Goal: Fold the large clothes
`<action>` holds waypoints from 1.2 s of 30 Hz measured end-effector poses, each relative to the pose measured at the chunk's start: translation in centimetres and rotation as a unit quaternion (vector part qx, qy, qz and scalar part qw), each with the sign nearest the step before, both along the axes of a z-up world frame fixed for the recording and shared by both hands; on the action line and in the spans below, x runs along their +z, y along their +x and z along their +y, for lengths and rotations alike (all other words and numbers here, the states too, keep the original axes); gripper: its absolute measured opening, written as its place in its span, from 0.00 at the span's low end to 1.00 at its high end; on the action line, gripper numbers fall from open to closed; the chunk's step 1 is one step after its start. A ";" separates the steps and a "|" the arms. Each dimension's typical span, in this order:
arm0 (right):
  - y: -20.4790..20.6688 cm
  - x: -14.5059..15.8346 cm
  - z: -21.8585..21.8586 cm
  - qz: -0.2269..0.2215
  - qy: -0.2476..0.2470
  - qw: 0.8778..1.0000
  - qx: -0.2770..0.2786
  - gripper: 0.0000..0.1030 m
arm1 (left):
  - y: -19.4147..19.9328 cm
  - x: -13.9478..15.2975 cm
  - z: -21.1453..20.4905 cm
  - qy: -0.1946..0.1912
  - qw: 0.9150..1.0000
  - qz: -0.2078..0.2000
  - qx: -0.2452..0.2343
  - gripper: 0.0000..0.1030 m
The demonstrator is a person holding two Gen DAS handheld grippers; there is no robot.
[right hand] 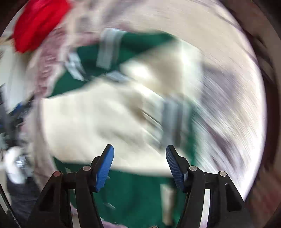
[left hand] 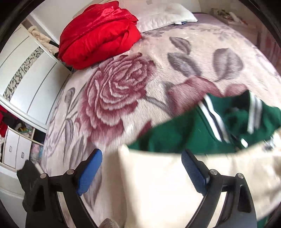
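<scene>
A green varsity jacket [left hand: 177,135] with cream sleeves [left hand: 158,184] and striped collar lies on the floral blanket. My left gripper [left hand: 141,170] is open, its blue pads either side of the cream sleeve's edge, just above it. In the right wrist view, heavily blurred, the jacket [right hand: 133,189] shows with a cream sleeve [right hand: 91,122] folded across the green body. My right gripper [right hand: 140,165] is open and empty above the sleeve's lower edge.
A red bundled quilt [left hand: 98,35] sits at the bed's far left, also in the right wrist view [right hand: 36,22]. A white pillow [left hand: 165,14] lies behind it. White wardrobe doors [left hand: 28,80] stand left of the bed. The rose-patterned blanket [left hand: 114,94] covers the bed.
</scene>
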State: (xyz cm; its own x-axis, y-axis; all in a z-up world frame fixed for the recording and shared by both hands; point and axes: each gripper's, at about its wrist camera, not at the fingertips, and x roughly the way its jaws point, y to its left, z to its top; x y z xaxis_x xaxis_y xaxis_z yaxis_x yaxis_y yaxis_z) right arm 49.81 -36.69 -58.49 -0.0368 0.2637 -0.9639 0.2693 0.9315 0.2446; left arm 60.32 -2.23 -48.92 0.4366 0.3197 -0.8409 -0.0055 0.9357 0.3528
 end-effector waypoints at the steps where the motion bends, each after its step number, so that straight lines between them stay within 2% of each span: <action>1: -3.3 -0.5 -2.5 0.014 -0.015 0.999 -0.025 0.62 | -1.5 0.4 -0.3 0.002 1.000 0.004 -0.002 0.90; 3: -7.4 -1.9 -5.9 0.045 -0.024 0.997 -0.057 0.62 | -4.2 0.7 -1.0 0.001 1.000 0.015 -0.005 0.90; 5: -10.4 -4.6 -7.3 0.069 -0.021 0.995 -0.063 0.62 | -7.2 0.2 -2.0 0.009 0.999 0.034 -0.006 0.90; 7: -11.4 -7.2 -6.9 0.082 -0.027 0.996 -0.020 0.62 | -10.0 -0.8 -2.9 0.009 0.998 0.057 -0.004 0.90; 9: -11.8 -9.1 -6.3 0.087 -0.021 0.996 -0.003 0.60 | -13.0 -3.0 -3.8 0.011 0.995 0.096 -0.002 0.90; 10: -12.1 -10.1 -6.4 0.089 -0.055 0.994 0.011 0.48 | -14.1 -3.8 -4.2 0.012 0.994 0.109 0.001 0.90; 11: -12.5 -10.6 -7.0 0.096 -0.097 0.991 0.014 0.45 | -15.5 -4.9 -4.5 0.016 0.993 0.117 0.007 0.90; 12: -13.1 -11.0 -8.7 0.083 -0.089 0.992 -0.015 0.45 | -16.7 -5.9 -4.8 0.021 0.991 0.130 0.011 0.90; 13: -13.7 -11.5 -10.1 0.085 -0.060 0.993 -0.052 0.45 | -17.9 -7.1 -5.1 0.023 0.989 0.147 0.016 0.90; 14: -14.3 -11.7 -11.1 0.085 -0.040 0.993 -0.077 0.45 | -18.9 -7.9 -5.3 0.025 0.987 0.156 0.022 0.90; 15: -14.3 -11.6 -11.1 0.084 -0.043 0.993 -0.071 0.45 | -19.6 -8.5 -5.6 0.029 0.986 0.165 0.025 0.90; 17: -13.9 -10.2 -9.8 0.075 -0.073 0.994 -0.039 0.45 | -20.7 -9.3 -6.3 0.035 0.984 0.172 0.029 0.90; 19: -13.2 -8.1 -8.3 0.027 -0.075 0.997 -0.007 0.45 | -21.3 -9.5 -7.2 0.042 0.984 0.170 0.030 0.90; 22: -12.0 -8.5 -7.2 0.013 -0.066 0.997 0.036 0.45 | -21.3 -9.6 -8.7 0.045 0.985 0.162 0.028 0.90; 23: -11.6 -9.0 -7.0 0.012 -0.075 0.996 0.052 0.45 | -21.3 -9.6 -9.3 0.049 0.986 0.157 0.025 0.90; 24: -11.1 -9.4 -7.0 0.006 -0.120 0.990 0.069 0.44 | -21.3 -9.6 -9.9 0.052 0.987 0.152 0.023 0.90; 25: -10.8 -9.5 -7.4 -0.002 -0.138 0.988 0.072 0.44 | -21.2 -9.7 -10.4 0.056 0.987 0.150 0.020 0.90; 27: -10.9 -10.1 -9.7 0.004 -0.112 0.993 0.023 0.45 | -21.3 -9.7 -10.7 0.059 0.987 0.147 0.020 0.90; 31: -12.5 -8.9 -10.1 0.008 -0.105 0.994 0.007 0.44 | -22.4 -10.3 -10.1 0.061 0.985 0.159 0.029 0.90; 35: -17.8 -8.4 -9.6 0.065 -0.009 0.998 -0.019 0.44 | -24.2 -10.3 -9.8 0.051 0.983 0.171 0.035 0.90; 36: -19.6 -9.1 -9.6 0.087 0.007 0.996 -0.015 0.39 | -24.7 -10.4 -9.9 0.052 0.983 0.174 0.034 0.90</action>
